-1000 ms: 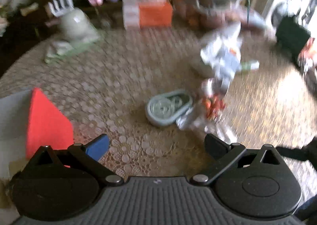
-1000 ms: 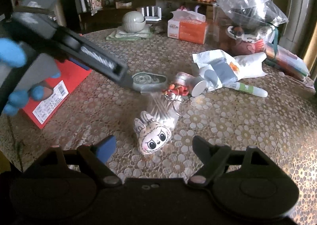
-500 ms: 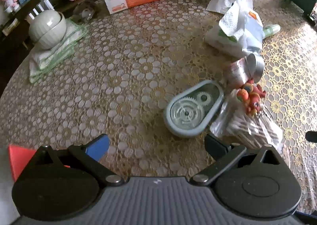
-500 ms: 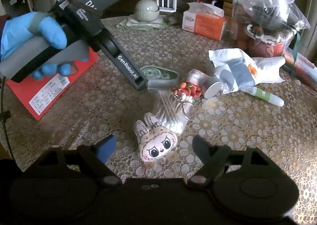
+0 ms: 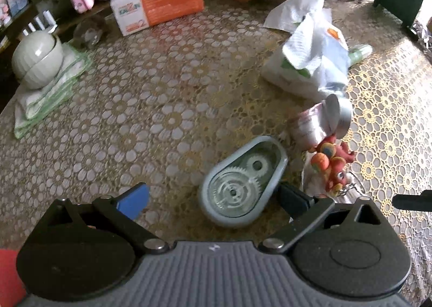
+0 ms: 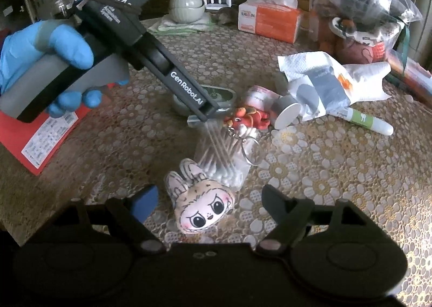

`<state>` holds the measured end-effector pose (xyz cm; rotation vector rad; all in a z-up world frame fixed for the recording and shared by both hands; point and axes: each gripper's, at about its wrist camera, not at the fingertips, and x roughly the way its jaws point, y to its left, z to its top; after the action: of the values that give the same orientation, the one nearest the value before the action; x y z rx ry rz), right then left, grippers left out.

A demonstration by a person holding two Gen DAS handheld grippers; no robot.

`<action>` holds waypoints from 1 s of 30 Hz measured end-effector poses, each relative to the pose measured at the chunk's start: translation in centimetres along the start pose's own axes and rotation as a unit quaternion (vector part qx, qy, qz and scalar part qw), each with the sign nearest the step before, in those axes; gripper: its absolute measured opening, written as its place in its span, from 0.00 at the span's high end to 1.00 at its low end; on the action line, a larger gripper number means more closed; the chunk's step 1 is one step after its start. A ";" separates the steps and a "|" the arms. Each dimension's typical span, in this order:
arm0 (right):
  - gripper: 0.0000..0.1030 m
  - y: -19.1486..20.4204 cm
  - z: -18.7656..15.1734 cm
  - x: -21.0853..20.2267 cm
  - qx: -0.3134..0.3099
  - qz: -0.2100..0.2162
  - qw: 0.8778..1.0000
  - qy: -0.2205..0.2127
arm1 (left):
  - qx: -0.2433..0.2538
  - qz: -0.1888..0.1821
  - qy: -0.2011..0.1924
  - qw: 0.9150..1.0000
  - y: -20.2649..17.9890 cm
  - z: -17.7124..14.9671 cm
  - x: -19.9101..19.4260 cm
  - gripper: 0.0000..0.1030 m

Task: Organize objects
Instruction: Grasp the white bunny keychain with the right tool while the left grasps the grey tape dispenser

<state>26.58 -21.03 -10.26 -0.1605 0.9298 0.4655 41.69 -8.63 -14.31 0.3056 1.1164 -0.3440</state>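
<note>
We hold our left gripper (image 5: 213,199) wide open around the grey correction tape (image 5: 241,181) so it can pinch it, while our right gripper (image 6: 208,200), open and empty too, waits over the bunny-face charm (image 6: 203,211) near that tape.

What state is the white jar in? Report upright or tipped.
Tipped: the jar lies on its side on the table, lid facing sideways.

left gripper (image 5: 213,200): jaws spread wide, tilted down | right gripper (image 6: 208,200): jaws spread wide
</note>
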 end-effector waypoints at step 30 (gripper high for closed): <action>0.55 0.3 -1.6 -3.7 0.087 -0.012 0.996 -0.003 | -0.092 -0.007 -0.018 0.996 -0.4 -4.7 -5.1 0.41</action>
<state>23.37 -22.47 -8.23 -0.0123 0.9565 0.3613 35.64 -6.53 -11.59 0.1280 1.1071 -0.2548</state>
